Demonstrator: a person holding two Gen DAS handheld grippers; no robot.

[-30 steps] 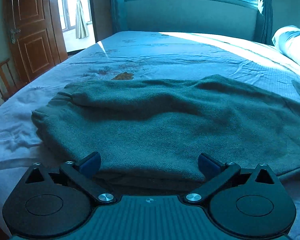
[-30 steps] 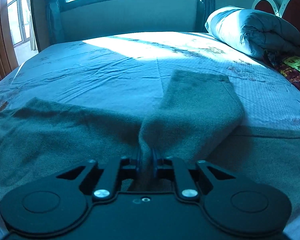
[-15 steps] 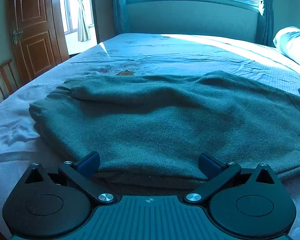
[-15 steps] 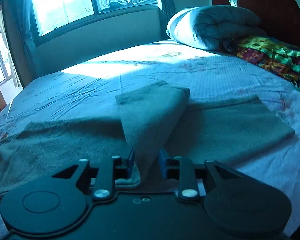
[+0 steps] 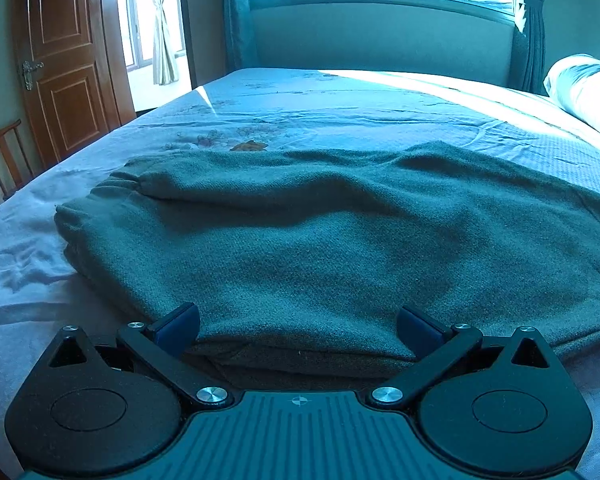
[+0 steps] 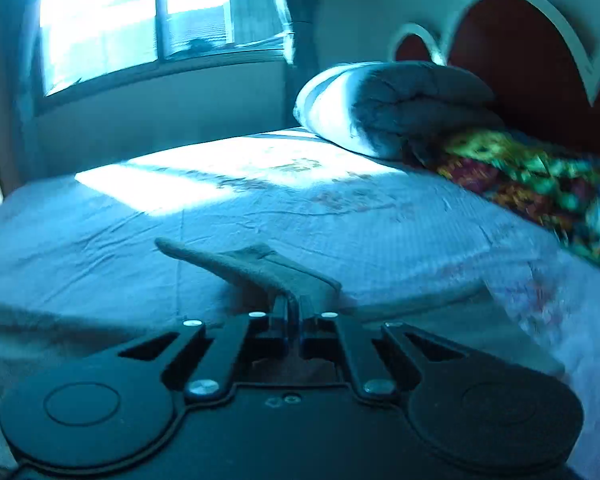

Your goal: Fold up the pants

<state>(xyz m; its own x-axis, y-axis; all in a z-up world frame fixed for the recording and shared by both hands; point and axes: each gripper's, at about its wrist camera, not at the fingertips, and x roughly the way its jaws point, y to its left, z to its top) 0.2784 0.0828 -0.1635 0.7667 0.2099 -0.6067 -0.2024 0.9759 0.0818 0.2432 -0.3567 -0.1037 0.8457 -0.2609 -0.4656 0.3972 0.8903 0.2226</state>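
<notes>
In the left wrist view, one pair of dark green, thick fleece-like pants (image 5: 340, 232) lies spread across the pale blue bedsheet (image 5: 340, 120), its gathered waistband end at the far left and the rest running off to the right. The near edge shows two stacked layers, so the garment looks already doubled lengthwise. The left gripper (image 5: 298, 326) sits low at that near edge with its two blue-padded fingers (image 5: 176, 326) wide apart and nothing between them; the cloth edge lies in the gap, unpinched. A brown wooden door (image 5: 66, 60) and a wooden chair (image 5: 4, 168) stand at the far left, and one rolled pale duvet (image 5: 588, 88) shows at the right.

In the right wrist view, which is motion-blurred, the right gripper (image 6: 294, 308) has its fingers drawn together on a fold of the same green cloth, a leg end that rises from the jaws and juts away above the sheet. More of the pants lies flat at the near left and near right. Beyond are the rolled duvet, one multicoloured patterned blanket (image 6: 540, 176) and a red-brown arched headboard (image 6: 520, 60).

The fabric looks soft, limp and fairly weighty: it should drape and sag between holds rather than slip, so pinching through both layers at a hem or corner seems wisest.
</notes>
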